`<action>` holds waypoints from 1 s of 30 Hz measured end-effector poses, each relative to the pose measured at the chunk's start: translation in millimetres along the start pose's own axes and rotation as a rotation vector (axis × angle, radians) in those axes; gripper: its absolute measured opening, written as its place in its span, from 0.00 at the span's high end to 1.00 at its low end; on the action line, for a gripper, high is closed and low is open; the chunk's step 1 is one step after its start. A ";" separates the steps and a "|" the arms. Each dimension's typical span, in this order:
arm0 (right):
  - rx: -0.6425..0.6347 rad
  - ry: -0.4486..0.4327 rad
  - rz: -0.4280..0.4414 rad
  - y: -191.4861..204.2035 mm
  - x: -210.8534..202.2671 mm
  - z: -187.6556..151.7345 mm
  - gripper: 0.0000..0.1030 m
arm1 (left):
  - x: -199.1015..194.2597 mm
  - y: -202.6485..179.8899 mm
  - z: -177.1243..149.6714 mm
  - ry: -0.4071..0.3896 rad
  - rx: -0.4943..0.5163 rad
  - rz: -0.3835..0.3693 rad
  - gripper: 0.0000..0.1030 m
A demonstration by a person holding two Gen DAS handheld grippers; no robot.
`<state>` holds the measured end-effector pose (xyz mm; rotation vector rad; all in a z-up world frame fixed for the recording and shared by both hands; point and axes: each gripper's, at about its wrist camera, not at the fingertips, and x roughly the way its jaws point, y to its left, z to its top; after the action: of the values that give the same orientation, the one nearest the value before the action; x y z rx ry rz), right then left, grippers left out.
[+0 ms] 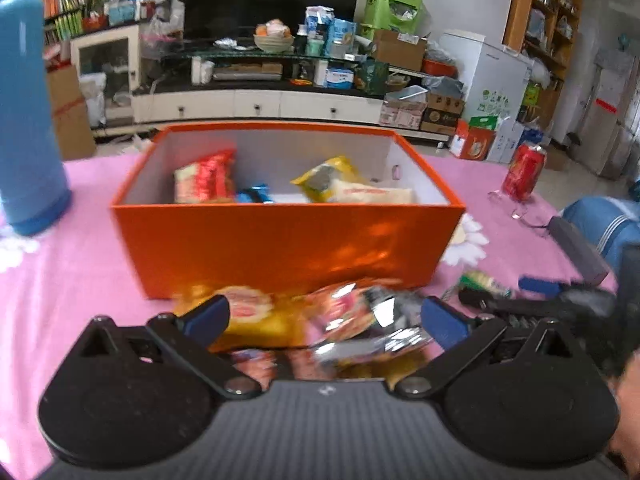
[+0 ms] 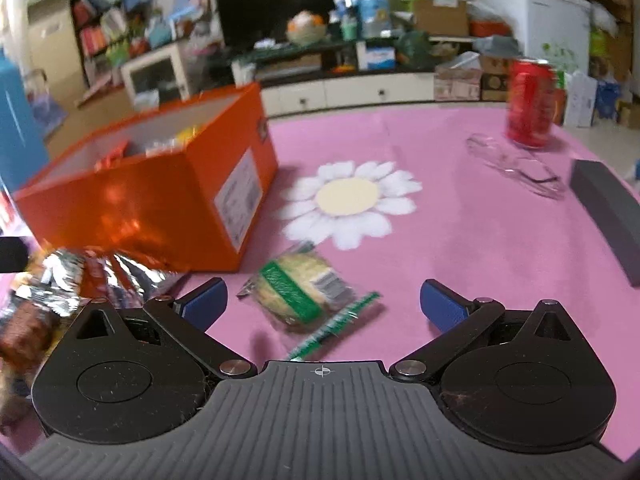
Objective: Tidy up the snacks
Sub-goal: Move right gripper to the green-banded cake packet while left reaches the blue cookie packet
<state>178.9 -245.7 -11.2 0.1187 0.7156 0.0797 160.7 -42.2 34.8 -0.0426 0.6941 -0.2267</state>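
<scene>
An orange box (image 1: 280, 236) stands on the pink tablecloth and holds several snack packs, among them a red-and-yellow one (image 1: 204, 176) and a yellow one (image 1: 332, 178). My left gripper (image 1: 324, 318) is open in front of the box, over a yellow pack (image 1: 256, 316) and a silver-and-red foil pack (image 1: 360, 316) lying between its fingers. My right gripper (image 2: 322, 306) is open around a clear green-striped cracker pack (image 2: 304, 290). The box (image 2: 152, 208) sits to its left, with foil packs (image 2: 96, 276) at its foot.
A blue bottle (image 1: 24, 120) stands left of the box. A red can (image 2: 532, 104), glasses (image 2: 516, 166) and a dark grey bar (image 2: 608, 212) lie at the right of the cloth. A white daisy print (image 2: 348, 200) marks the middle.
</scene>
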 end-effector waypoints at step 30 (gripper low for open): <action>0.087 0.121 -0.019 3.2 -49.9 -18.0 0.15 | -104.9 71.2 -87.2 -0.002 -0.081 0.147 0.01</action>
<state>129.5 -246.7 8.2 0.1916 0.8416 0.0378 40.6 53.5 25.6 -0.0687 0.7008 -0.0579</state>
